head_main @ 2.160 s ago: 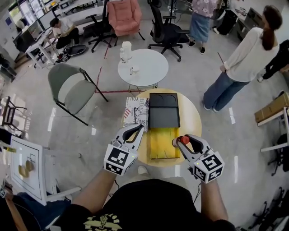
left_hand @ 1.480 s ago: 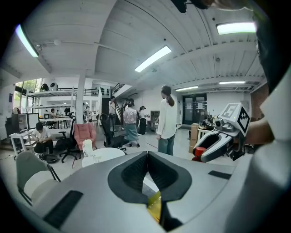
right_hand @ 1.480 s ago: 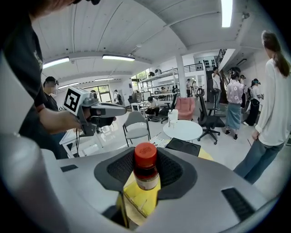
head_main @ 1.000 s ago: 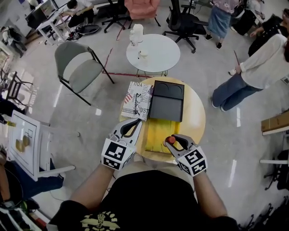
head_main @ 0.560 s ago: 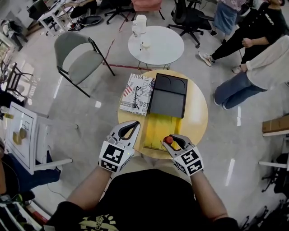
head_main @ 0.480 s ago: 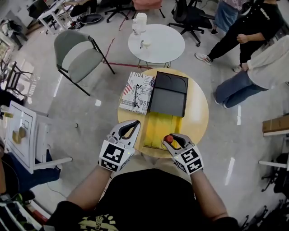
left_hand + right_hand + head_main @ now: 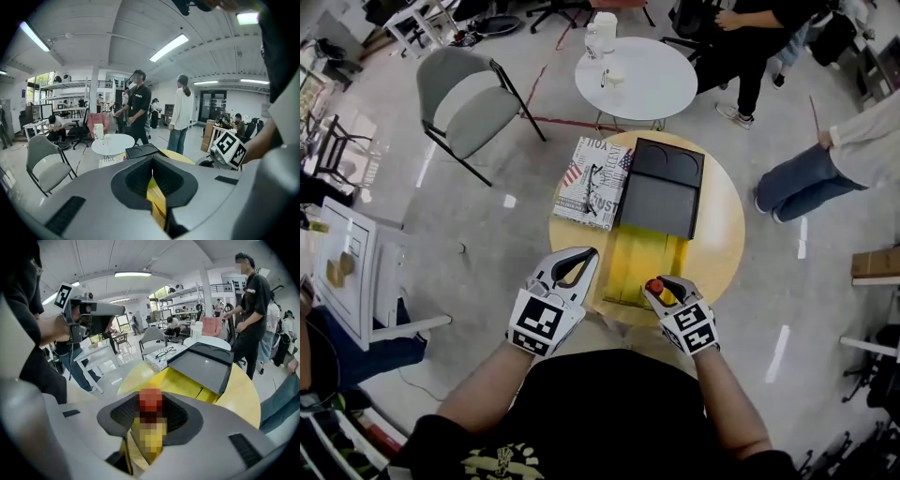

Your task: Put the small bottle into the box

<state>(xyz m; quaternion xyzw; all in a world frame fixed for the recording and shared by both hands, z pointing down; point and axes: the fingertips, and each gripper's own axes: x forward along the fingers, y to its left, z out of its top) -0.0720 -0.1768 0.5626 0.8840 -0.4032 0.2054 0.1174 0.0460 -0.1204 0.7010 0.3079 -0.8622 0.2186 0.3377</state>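
The right gripper [image 7: 660, 287] clamps the small bottle [image 7: 654, 286] upright between its jaws, red cap on top. Just ahead of and below those jaws lies the open yellow box [image 7: 643, 261]. Its dark grey lid [image 7: 661, 197] sits at the far end, away from both grippers. The left gripper [image 7: 585, 259], jaws together with nothing between them, hovers beside the box's left edge, over the near rim of the round wooden table [image 7: 719, 253]. A print-covered book [image 7: 595, 178] lies ahead of it.

Your L gripper [image 7: 587, 256]: jaws together, nothing btwn them, pointing fwd & slightly down. Your R gripper [image 7: 664, 285]: tilted steeper, jaws clamped on the small bottle [image 7: 654, 286]. Both bare forearms [image 7: 483, 398] reach fwd, grippers side by side.
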